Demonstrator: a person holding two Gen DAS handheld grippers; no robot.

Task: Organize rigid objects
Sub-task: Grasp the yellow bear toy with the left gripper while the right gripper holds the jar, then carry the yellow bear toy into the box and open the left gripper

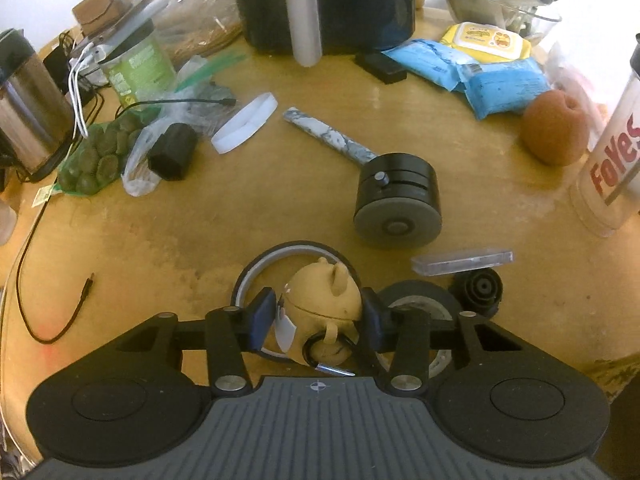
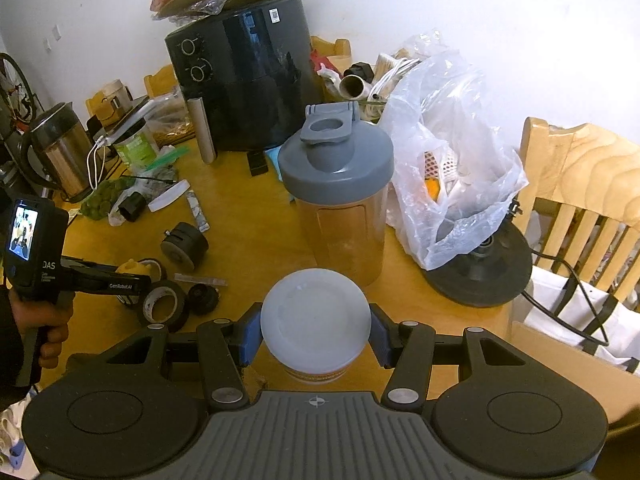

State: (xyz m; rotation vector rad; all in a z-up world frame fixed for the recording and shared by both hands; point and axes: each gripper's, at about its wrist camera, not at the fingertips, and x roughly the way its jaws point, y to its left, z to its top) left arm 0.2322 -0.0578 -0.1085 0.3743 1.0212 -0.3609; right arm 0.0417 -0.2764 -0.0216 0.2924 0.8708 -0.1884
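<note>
The surface [image 1: 248, 216] is a worn yellow wooden top, scuffed pale in patches. At its far edge stands a black air fryer [image 1: 328, 0], with a small black block [image 1: 380, 67] just before it. To the right lie blue wipe packs [image 1: 472, 76], a yellow pack [image 1: 486, 40] on top of them, a brown round fruit [image 1: 556, 128] and a clear shaker bottle [image 2: 336, 204]. In the middle lie a marbled stick [image 1: 328, 134], a black cylinder [image 1: 398, 204] on its side and a white ring [image 1: 245, 122]. To the left are a net of green fruit [image 1: 96, 158], a green jar [image 1: 138, 68], a steel kettle [image 1: 28, 120] and a loose black cable [image 1: 60, 320]. Nearest lie a tape roll [image 1: 416, 300], a black cap [image 1: 478, 288] and a clear flat case [image 1: 462, 260].
</note>
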